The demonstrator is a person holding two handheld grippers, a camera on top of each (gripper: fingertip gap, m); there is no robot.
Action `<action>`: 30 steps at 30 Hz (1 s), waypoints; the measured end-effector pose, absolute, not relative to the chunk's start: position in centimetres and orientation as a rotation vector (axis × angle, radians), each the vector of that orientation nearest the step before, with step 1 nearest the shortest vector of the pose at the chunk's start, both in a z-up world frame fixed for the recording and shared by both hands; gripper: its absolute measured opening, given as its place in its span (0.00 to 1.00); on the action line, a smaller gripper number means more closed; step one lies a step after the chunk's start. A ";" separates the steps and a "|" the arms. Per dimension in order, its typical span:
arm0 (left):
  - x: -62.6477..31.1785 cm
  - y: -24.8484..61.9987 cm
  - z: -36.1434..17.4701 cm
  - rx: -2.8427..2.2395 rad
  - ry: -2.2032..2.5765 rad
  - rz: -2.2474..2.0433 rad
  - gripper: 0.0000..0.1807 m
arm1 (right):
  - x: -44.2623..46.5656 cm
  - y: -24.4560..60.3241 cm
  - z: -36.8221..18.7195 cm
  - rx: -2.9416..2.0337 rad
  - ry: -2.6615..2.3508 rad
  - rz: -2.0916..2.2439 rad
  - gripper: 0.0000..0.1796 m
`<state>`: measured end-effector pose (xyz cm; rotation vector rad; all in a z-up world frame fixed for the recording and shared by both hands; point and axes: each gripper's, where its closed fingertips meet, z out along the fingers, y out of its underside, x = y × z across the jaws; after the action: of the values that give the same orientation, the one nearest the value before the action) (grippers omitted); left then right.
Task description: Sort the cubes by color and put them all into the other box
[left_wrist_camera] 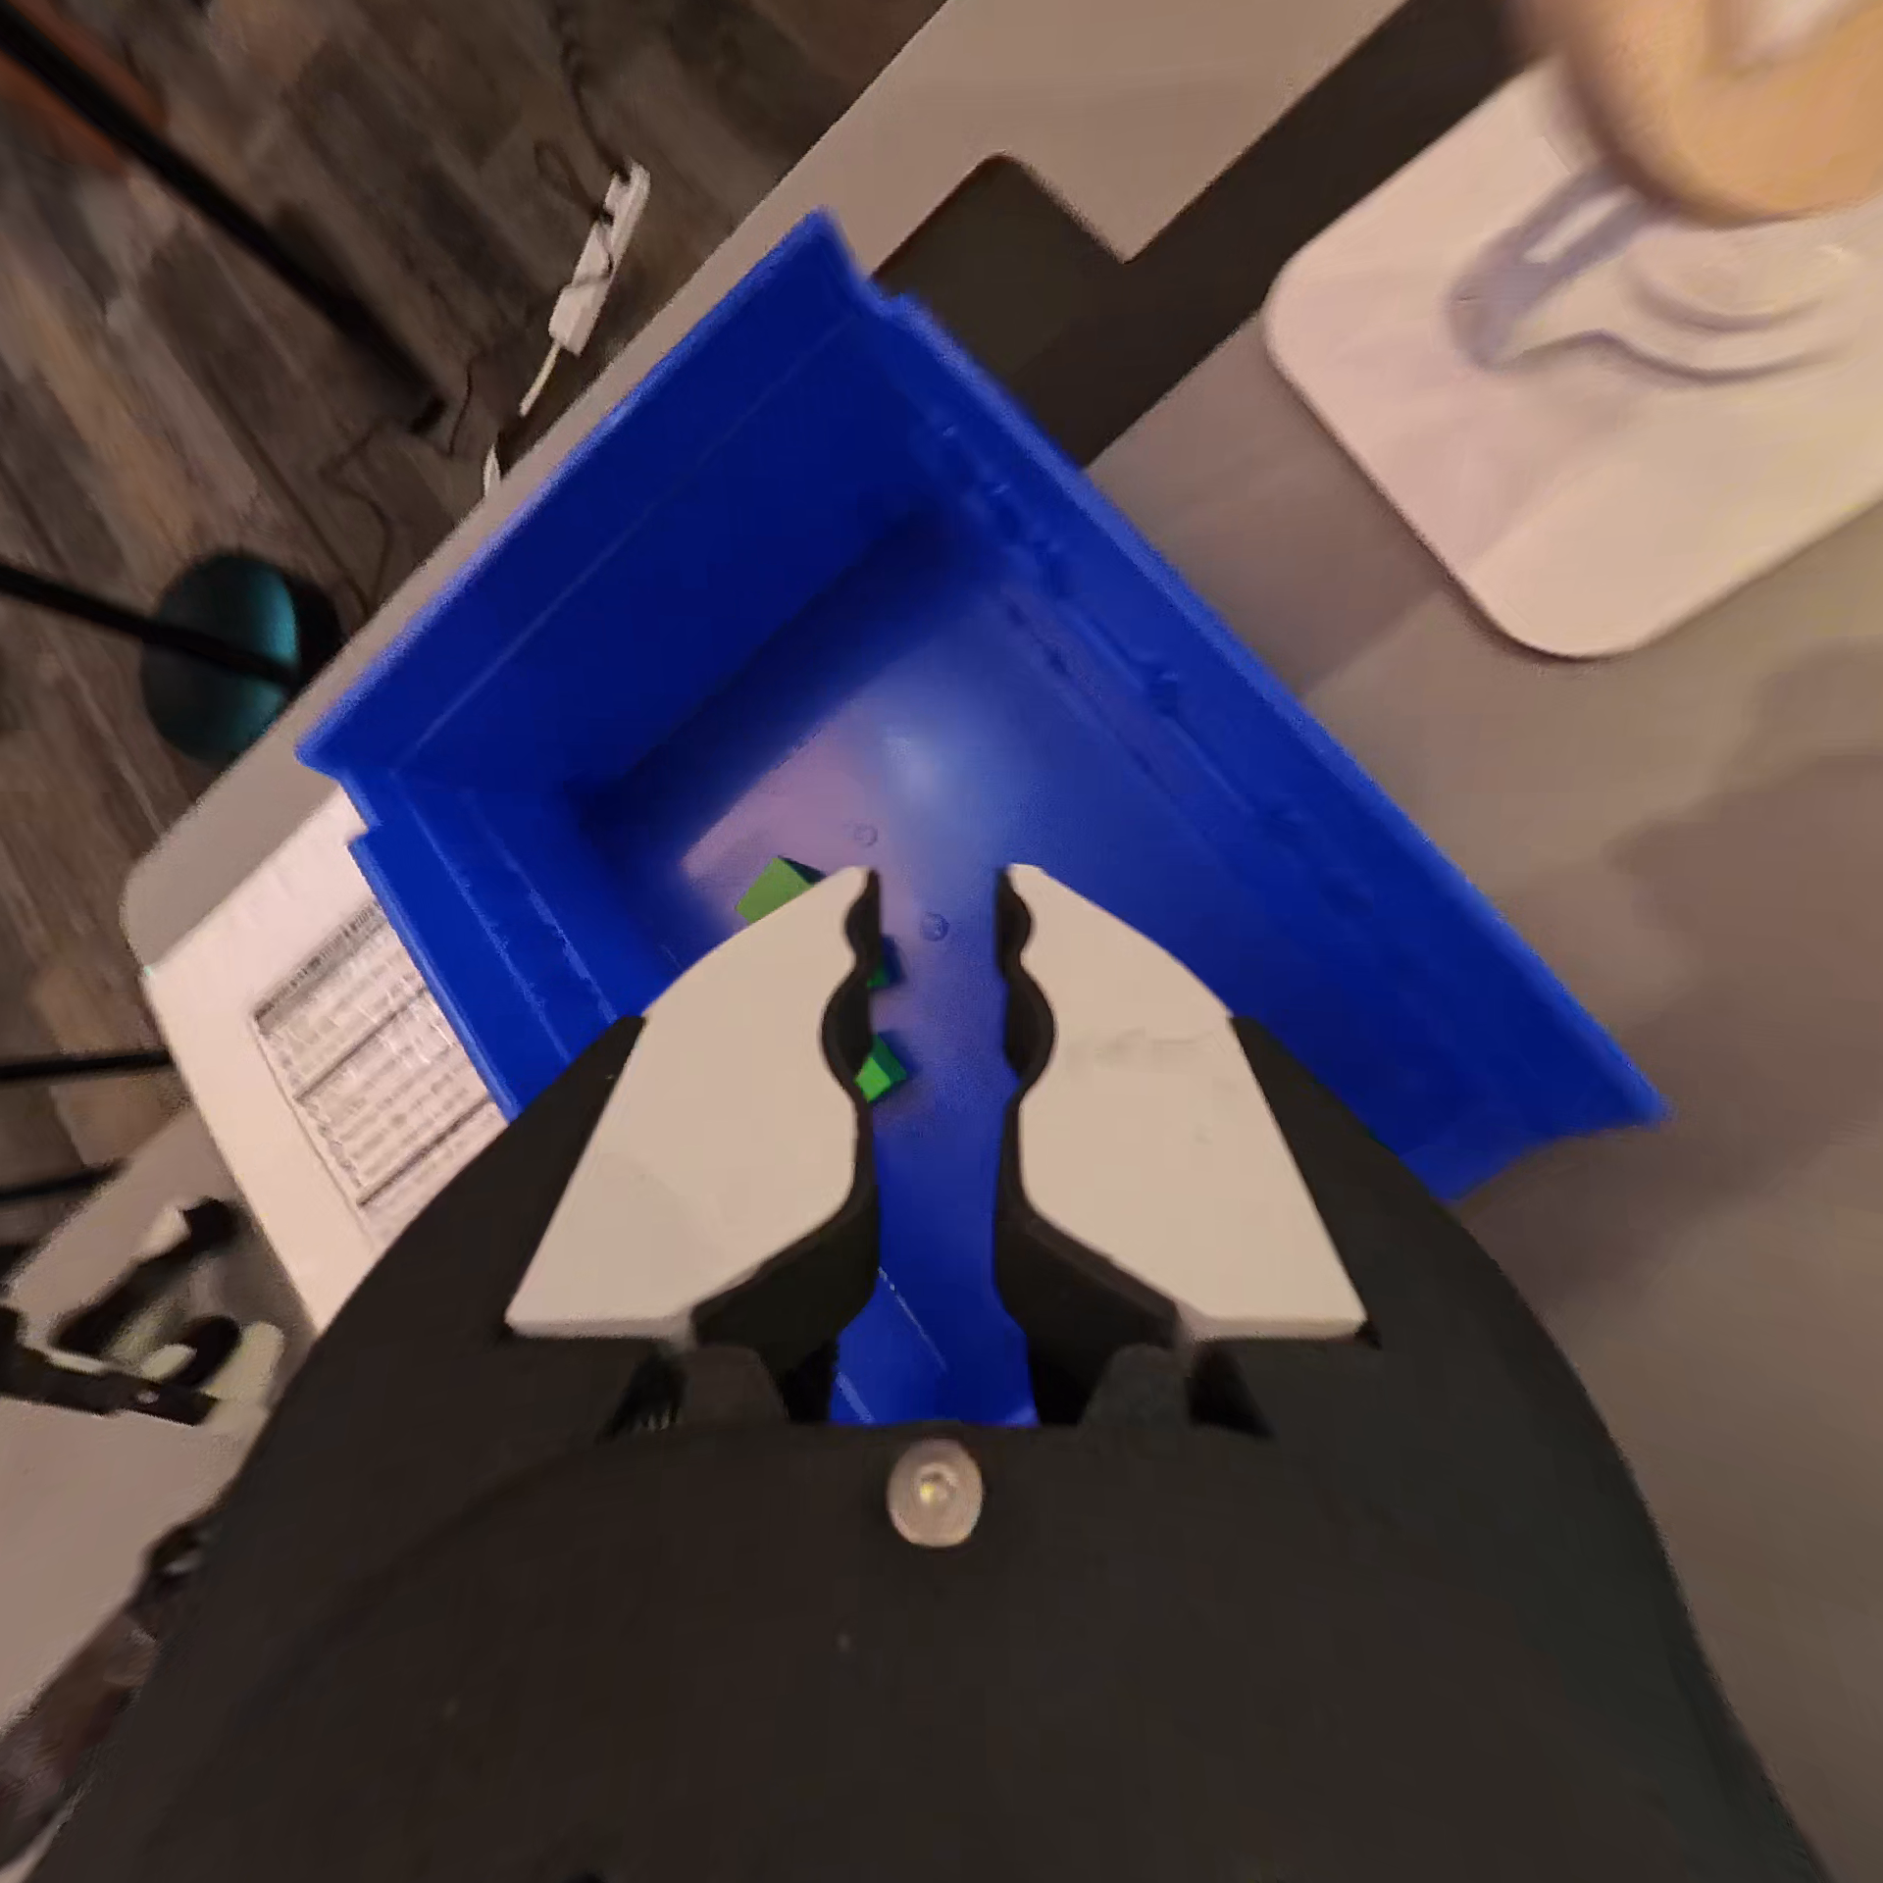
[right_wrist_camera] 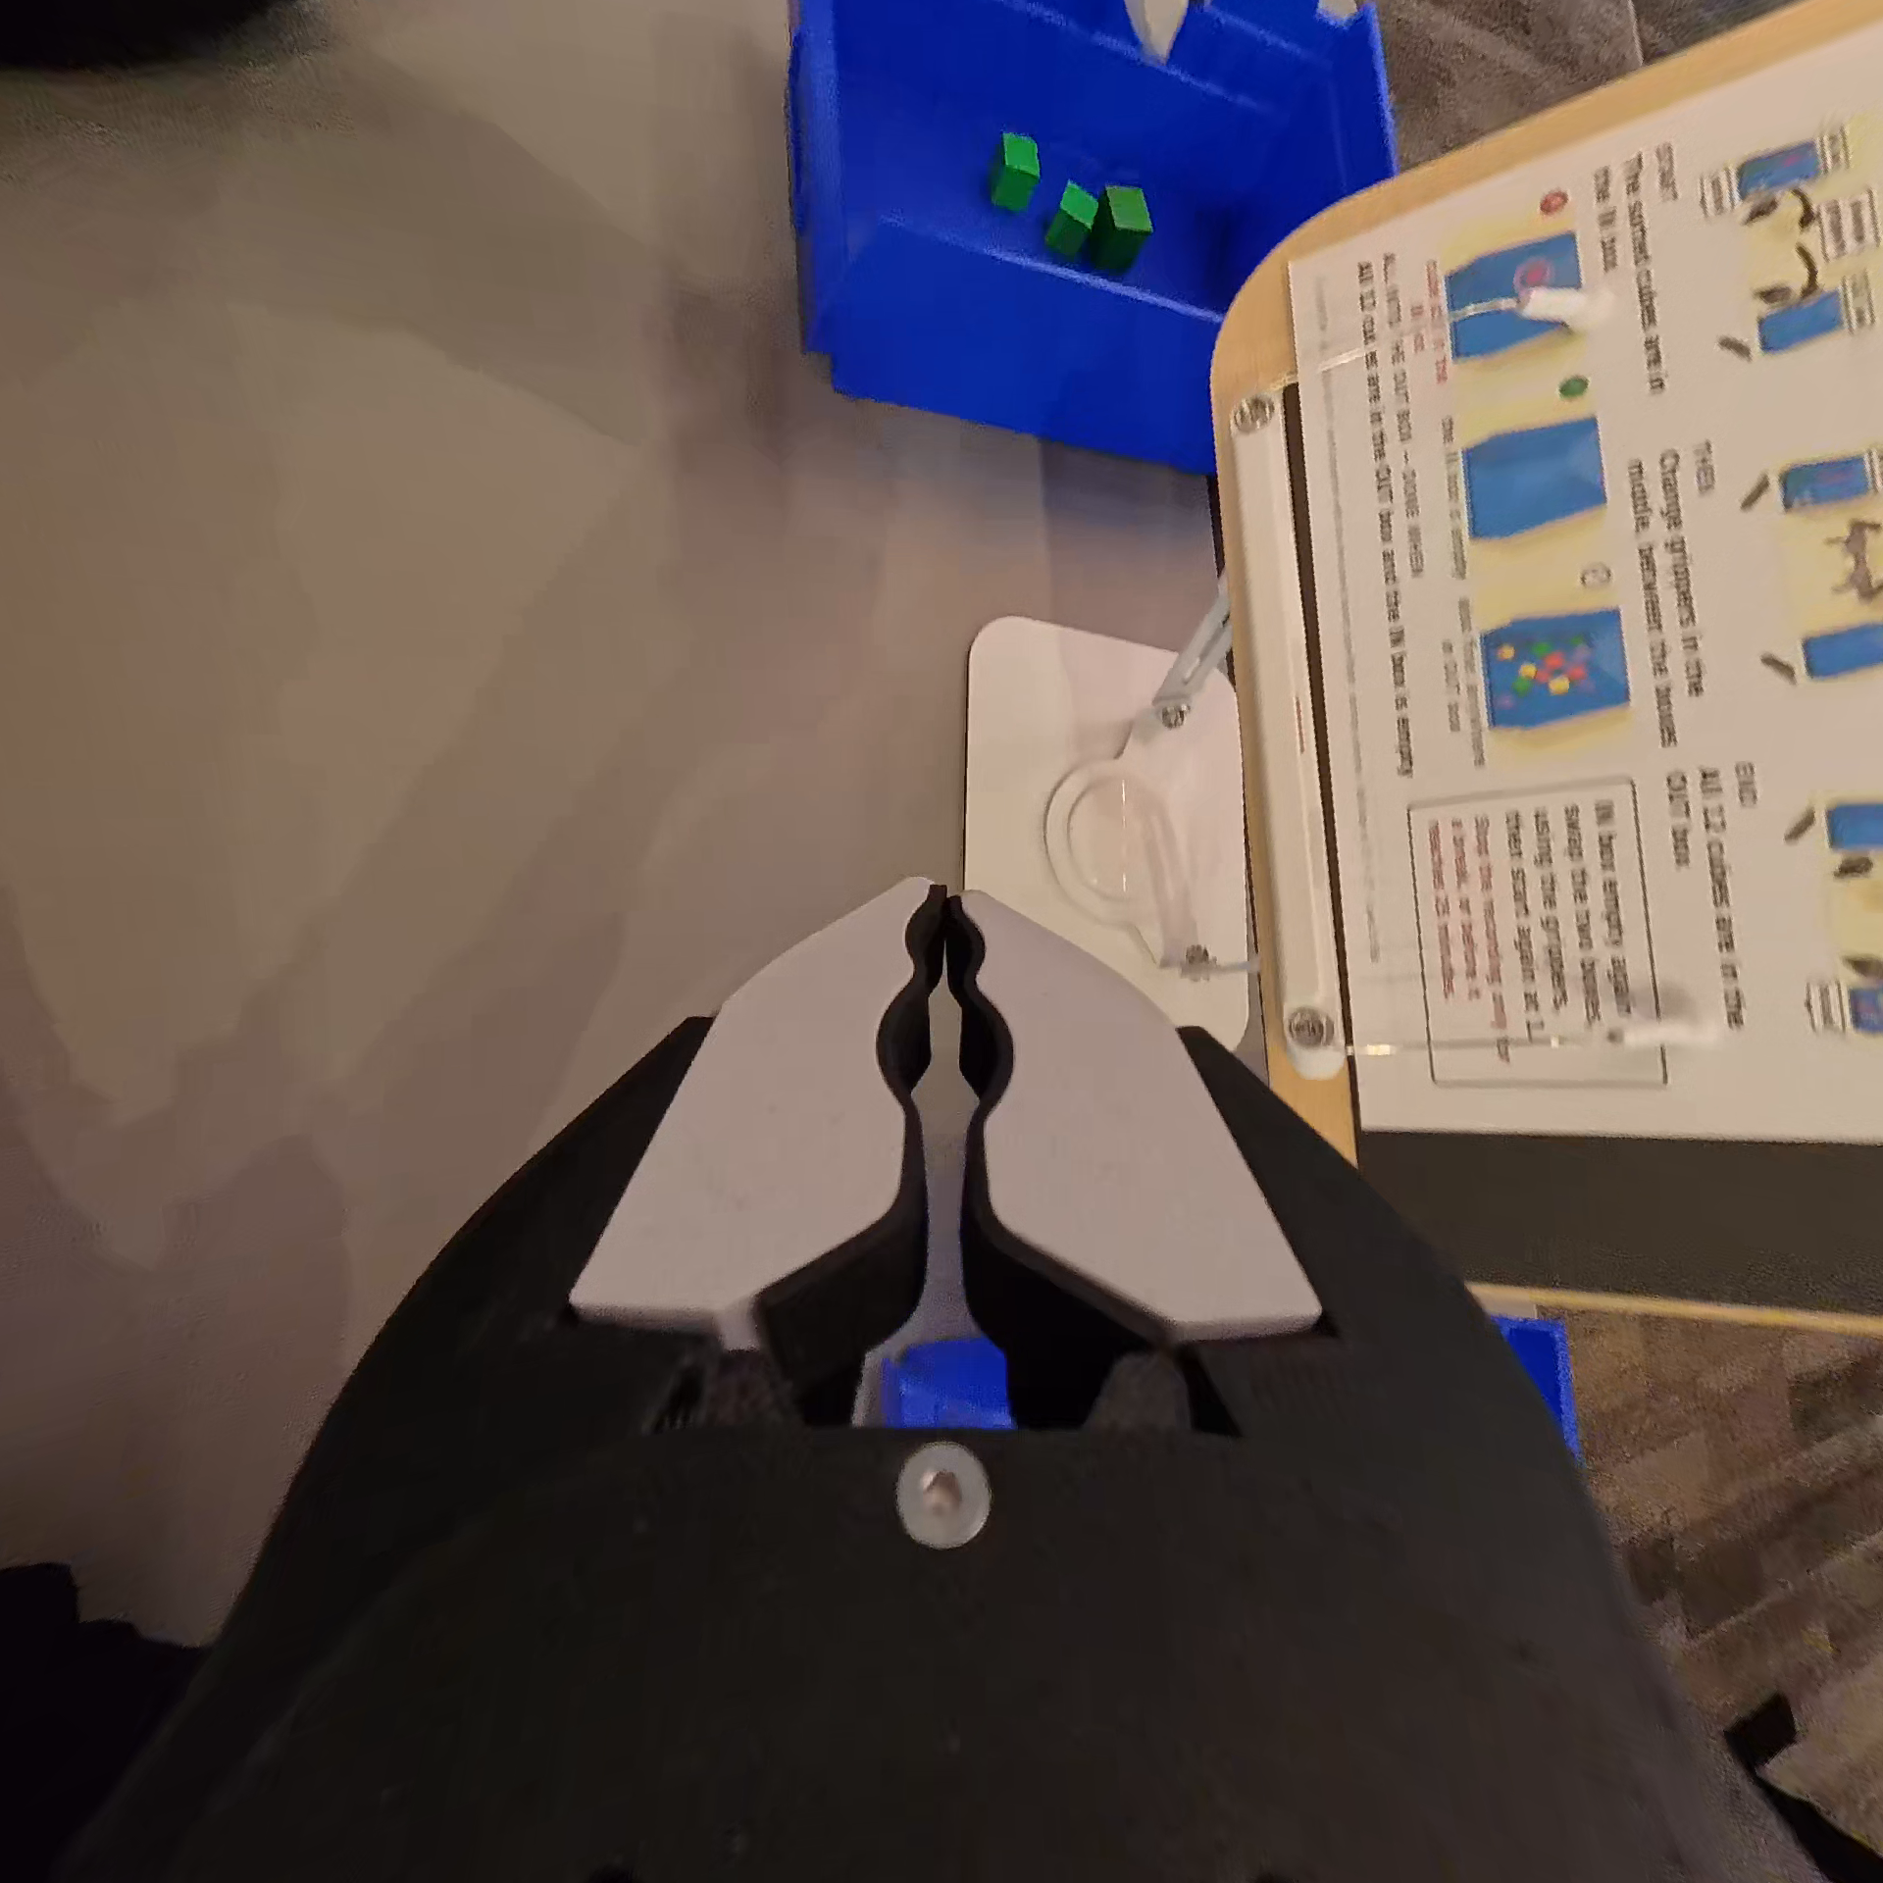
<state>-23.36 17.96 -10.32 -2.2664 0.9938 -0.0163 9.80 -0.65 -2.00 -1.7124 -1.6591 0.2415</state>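
The blue box (left_wrist_camera: pixel 713 571) sits close to a rounded corner of the grey tabletop (left_wrist_camera: pixel 1681 1019), with wood-look floor beyond that edge and a white sheet with a printed label (left_wrist_camera: pixel 346 1060) just beside its wall. The left tool (left_wrist_camera: pixel 935 876) hangs over the box's open mouth, its two pale, wavy-edged fingers (left_wrist_camera: pixel 713 1121) parted with nothing between them; green cubes (left_wrist_camera: pixel 774 892) lie on the glossy floor of the box right under the left finger, partly hidden by it. From the right wrist view, three green cubes (right_wrist_camera: pixel 1070 214) rest together inside the box (right_wrist_camera: pixel 1019 336), two of them touching. The right tool (right_wrist_camera: pixel 943 902) is well apart from them over a wide bare stretch of tabletop (right_wrist_camera: pixel 408 611), its fingertips pressed together and holding nothing. Just to its right stand a white base plate (right_wrist_camera: pixel 1029 713) and a wooden-edged instruction board (right_wrist_camera: pixel 1528 713) that overhangs it. A second blue box (right_wrist_camera: pixel 1528 1376) peeks out beneath the right tool's black body.
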 end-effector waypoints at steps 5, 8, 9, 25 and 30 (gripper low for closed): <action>-26.4 22.5 -16.2 -2.462 0.758 0.068 0.30 | 6.9 -0.5 -2.0 -1.675 -1.691 0.262 0.00; -27.7 23.5 -19.2 -2.562 0.705 0.128 0.34 | 6.2 -0.7 -2.7 -1.672 -1.725 0.276 0.00; -28.1 23.8 -19.9 -2.581 0.683 0.143 0.34 | 6.1 -0.7 -3.0 -1.677 -1.733 0.269 0.00; -29.1 25.2 -21.6 -2.611 0.619 0.128 0.17 | 4.6 -0.4 -3.7 -1.645 -1.758 0.288 0.00; -26.0 24.1 -14.6 -2.388 0.670 -0.136 0.17 | 2.6 0.5 -2.9 -1.511 -1.715 0.307 0.00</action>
<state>-25.98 24.09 -14.60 -2.3880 0.6702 -0.1359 2.65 0.49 -2.88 -1.5105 -1.7150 0.3070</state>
